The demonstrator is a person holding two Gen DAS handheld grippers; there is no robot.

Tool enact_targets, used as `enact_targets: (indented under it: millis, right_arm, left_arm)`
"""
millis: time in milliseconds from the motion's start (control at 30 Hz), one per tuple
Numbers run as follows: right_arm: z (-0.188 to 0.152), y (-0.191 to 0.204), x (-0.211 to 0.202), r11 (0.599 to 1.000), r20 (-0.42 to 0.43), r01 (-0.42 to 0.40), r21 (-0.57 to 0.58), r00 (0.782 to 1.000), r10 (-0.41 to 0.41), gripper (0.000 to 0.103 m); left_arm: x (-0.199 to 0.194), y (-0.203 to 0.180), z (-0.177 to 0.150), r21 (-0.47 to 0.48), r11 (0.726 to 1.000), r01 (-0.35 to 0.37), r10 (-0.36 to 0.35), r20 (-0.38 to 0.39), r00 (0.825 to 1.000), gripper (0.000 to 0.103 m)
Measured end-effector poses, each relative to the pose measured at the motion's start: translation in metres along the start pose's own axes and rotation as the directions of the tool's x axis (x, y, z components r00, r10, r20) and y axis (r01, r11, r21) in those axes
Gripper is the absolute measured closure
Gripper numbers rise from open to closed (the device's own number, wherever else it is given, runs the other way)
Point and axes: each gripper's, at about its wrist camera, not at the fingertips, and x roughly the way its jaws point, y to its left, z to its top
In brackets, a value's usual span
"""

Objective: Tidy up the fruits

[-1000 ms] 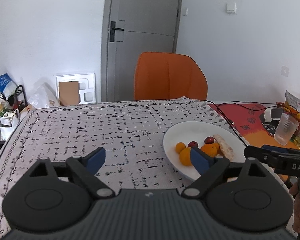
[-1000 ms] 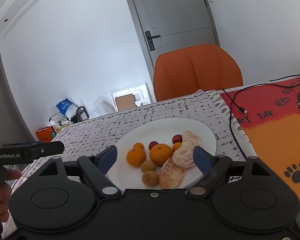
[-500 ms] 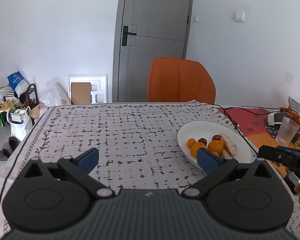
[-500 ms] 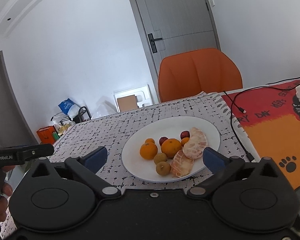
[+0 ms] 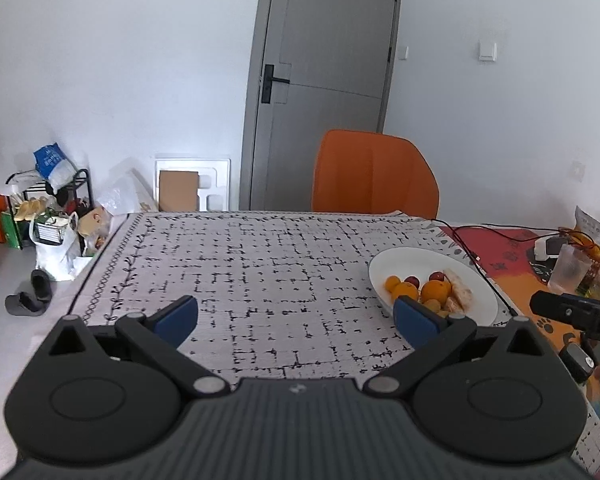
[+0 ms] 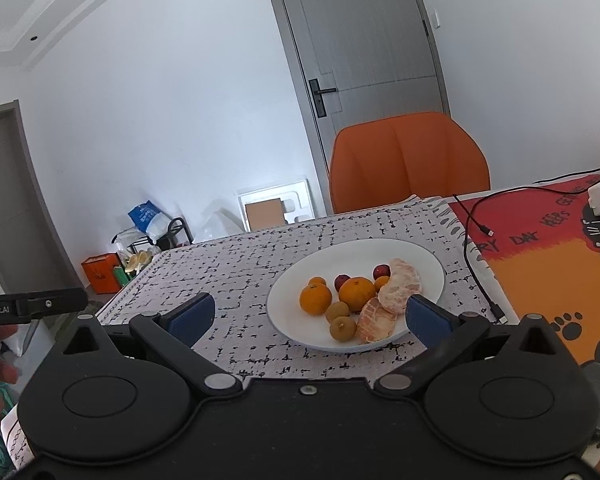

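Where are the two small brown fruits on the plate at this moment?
In the right wrist view, the two small brown fruits lie at the near side of the white plate, between the left orange and the nearer peeled citrus half.

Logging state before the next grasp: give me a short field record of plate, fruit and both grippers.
plate: white, on patterned cloth
fruit: all on the plate; oranges, two peeled segments, two brown fruits, two red fruits
left gripper: open, empty, over the cloth left of the plate
right gripper: open, empty, facing the plate
glass: on the red mat, right of the plate
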Motion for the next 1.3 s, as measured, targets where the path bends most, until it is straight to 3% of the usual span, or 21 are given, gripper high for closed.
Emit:
enact_targets:
  millis: [533,1300]
  right_arm:
    - [-0.017,0.019,-0.016,0.999,-0.036,-0.033,-0.022,0.999,0.032,0.0]
    - [-0.024,0.022,-0.017,0.999,-0.065,-0.036,-0.035,0.997,0.034,0.0]
  left_arm:
    - [-0.034,0.025,-0.015,-0.039,0.999,-0.035,0.036,0.029,0.999,0.0]
    - [-0.033,0.029,-0.027,-0.022,0.998,-0.065,0.065,-0.003,0.998,0.0]
